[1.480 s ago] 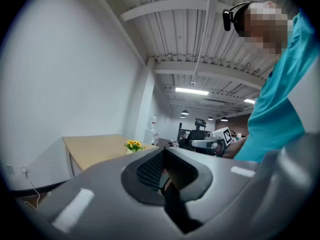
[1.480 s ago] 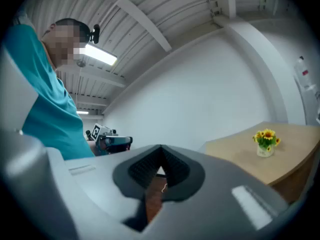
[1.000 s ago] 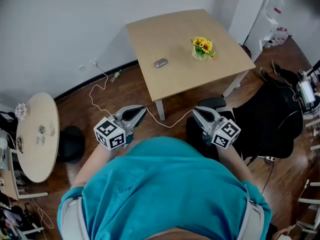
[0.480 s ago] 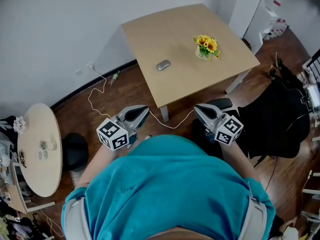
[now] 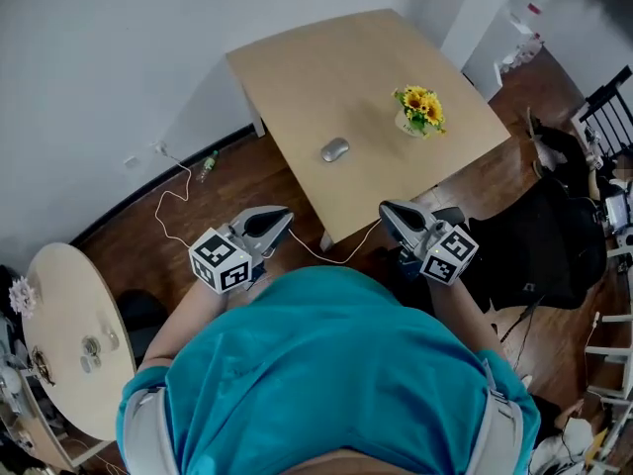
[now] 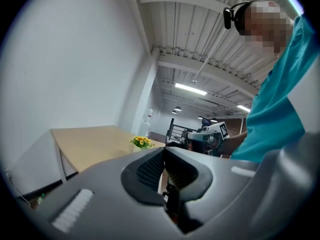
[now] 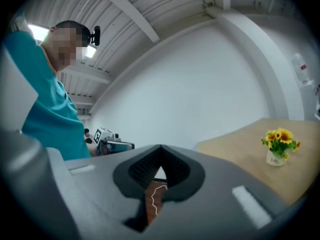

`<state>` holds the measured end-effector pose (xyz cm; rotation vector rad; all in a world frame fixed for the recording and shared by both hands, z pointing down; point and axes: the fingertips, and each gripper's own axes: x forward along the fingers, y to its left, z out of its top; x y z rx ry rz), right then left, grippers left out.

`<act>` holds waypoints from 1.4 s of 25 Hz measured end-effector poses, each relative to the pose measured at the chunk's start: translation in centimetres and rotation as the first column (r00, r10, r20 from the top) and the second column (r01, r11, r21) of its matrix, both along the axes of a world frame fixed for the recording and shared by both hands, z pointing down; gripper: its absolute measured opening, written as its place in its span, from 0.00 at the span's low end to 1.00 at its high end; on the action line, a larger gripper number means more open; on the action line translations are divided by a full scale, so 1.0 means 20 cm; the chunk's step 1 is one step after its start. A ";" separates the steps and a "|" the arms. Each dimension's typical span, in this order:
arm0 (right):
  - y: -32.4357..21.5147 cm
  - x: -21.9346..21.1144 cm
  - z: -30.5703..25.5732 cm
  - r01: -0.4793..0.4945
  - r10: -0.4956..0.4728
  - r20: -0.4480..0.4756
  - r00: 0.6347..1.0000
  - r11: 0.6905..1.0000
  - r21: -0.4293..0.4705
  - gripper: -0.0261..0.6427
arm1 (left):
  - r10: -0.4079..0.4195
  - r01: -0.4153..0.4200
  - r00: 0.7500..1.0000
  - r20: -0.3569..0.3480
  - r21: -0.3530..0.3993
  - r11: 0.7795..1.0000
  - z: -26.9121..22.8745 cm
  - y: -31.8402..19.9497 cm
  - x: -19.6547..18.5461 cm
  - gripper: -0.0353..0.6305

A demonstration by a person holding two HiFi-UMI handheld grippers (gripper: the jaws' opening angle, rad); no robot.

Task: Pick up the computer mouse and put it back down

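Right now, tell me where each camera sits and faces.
Head view: on the person's head, steeply down at table, mouse, shirt, left tool, right tool.
Left gripper view: on the left tool, along shut jaws toward the table; shirt at right.
Right gripper view: on the right tool, along shut jaws; shirt at left.
Shared: all show the flowers.

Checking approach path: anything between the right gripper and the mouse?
Head view: only bare table between the right gripper and the mouse, nothing on it.
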<state>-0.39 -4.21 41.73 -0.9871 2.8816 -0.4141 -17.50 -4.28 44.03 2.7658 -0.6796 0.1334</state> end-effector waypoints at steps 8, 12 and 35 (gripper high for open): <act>-0.21 0.17 0.11 -0.026 0.026 0.002 1.000 0.998 -0.063 0.04 | 0.041 -0.039 0.999 0.030 -0.055 0.998 0.14 -0.22 0.23 0.06; -0.38 0.36 0.15 0.031 -0.030 0.032 0.999 0.998 -0.055 0.04 | -0.004 0.011 0.993 0.114 -0.057 0.998 0.19 -0.40 0.44 0.06; -1.04 0.57 0.46 0.029 -0.034 -0.029 0.999 0.989 -0.145 0.04 | 0.102 0.091 0.762 0.640 -0.261 0.961 1.10 -1.34 0.65 0.44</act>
